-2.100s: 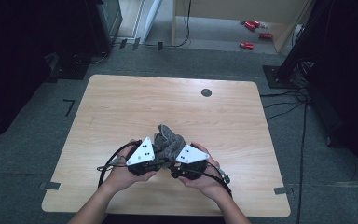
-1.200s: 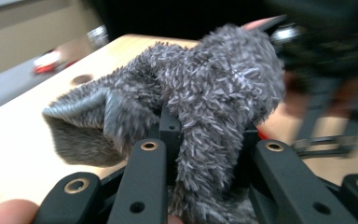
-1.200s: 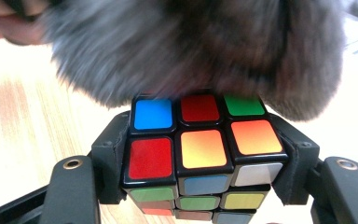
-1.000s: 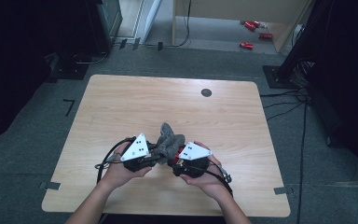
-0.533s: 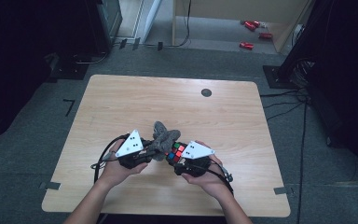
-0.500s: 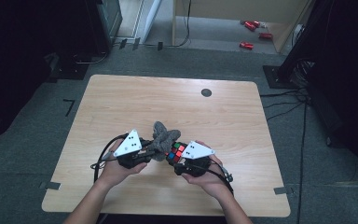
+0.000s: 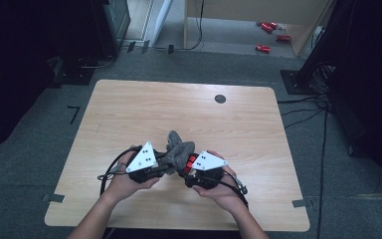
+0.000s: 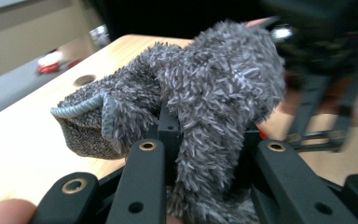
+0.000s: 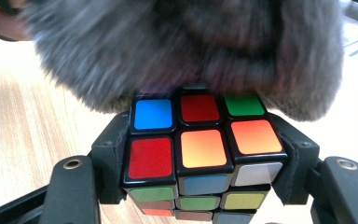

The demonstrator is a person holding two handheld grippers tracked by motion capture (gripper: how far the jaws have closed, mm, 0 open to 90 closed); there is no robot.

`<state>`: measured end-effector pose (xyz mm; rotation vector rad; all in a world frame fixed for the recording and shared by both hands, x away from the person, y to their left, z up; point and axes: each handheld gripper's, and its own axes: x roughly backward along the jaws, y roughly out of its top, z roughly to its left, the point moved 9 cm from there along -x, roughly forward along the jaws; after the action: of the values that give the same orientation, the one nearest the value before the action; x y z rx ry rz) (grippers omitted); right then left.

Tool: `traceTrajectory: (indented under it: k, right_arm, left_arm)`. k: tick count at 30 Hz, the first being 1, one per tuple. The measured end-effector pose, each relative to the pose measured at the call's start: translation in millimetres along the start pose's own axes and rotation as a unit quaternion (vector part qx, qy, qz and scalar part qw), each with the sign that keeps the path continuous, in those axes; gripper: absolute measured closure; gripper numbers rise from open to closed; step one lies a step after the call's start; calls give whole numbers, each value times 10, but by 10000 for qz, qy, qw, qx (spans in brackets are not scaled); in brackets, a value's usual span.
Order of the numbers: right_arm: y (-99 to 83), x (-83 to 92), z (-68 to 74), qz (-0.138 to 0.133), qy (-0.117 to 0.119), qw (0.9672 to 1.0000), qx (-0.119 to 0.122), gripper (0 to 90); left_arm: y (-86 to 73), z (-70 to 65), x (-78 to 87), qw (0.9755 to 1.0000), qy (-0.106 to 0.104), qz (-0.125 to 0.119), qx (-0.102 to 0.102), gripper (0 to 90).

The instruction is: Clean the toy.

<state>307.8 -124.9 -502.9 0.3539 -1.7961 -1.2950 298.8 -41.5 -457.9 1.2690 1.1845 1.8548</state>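
Left hand-held gripper [image 7: 155, 168] is pinching the grey fuzzy cloth [image 8: 205, 93]; right hand-held gripper [image 7: 191, 172] clamps the puzzle cube [image 9: 200, 149] just beyond its tips, cloth draped over the cube's far side. I'd keep the cube grip square and wipe with short strokes, low over the surface [image 7: 258, 129].

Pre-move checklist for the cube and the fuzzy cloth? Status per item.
1. Right hand-held gripper clamped on puzzle cube: ok, pads press both sides.
2. Left hand-held gripper shut on grey cloth: ok.
3. Cloth against the cube's far face: ok.
4. Cube fully wiped: cannot tell, the far side is hidden.
5. Table space ahead of both hands: ok.
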Motion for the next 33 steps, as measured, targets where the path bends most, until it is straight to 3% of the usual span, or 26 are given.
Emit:
traceTrajectory:
  k: [2, 3, 7, 9, 12, 14, 15, 20, 22, 26, 33]
  right_arm:
    - [0, 5, 2, 12, -6, 10000, -5, 347]
    - [-4, 12, -5, 19, -27, 10000, -21, 346]
    - [2, 31, -27, -11, -49, 10000, -41, 346]
    - [14, 40, -31, -56, -49, 10000, -61, 346]
    - [26, 28, -15, -60, -20, 10000, -42, 346]
    - [22, 20, -5, -34, -21, 10000, -24, 346]
    - [20, 21, -8, -24, -37, 10000, -23, 347]
    - [8, 51, -45, -38, -74, 10000, -45, 346]
    - [40, 80, -62, -125, -75, 9999, -89, 346]
    - [107, 174, -168, -289, -202, 9992, -209, 346]
    - [241, 348, -294, -664, -361, 9959, -496, 346]
  left_arm:
    - [12, -16, -24, 9999, 106, 35, -110, 736]
    - [12, 6, -20, 9999, 144, 29, -67, 737]
    - [-70, 246, 60, 9982, 487, 55, 350, 742]
    - [-68, 251, 80, 9980, 396, -37, 483, 743]
    - [30, 57, 41, 9993, -47, -216, 302, 737]
    - [41, 7, -22, 9999, 46, -79, 113, 738]
    - [33, 25, -34, 9998, 89, -57, 141, 738]
    - [-141, 353, 83, 9964, 476, -60, 692, 748]
    - [-193, 431, 124, 9956, 563, -59, 749, 749]
    - [-303, 468, 105, 9962, 588, 64, 645, 749]
    - [-459, 250, -143, 9984, 292, 400, 265, 750]
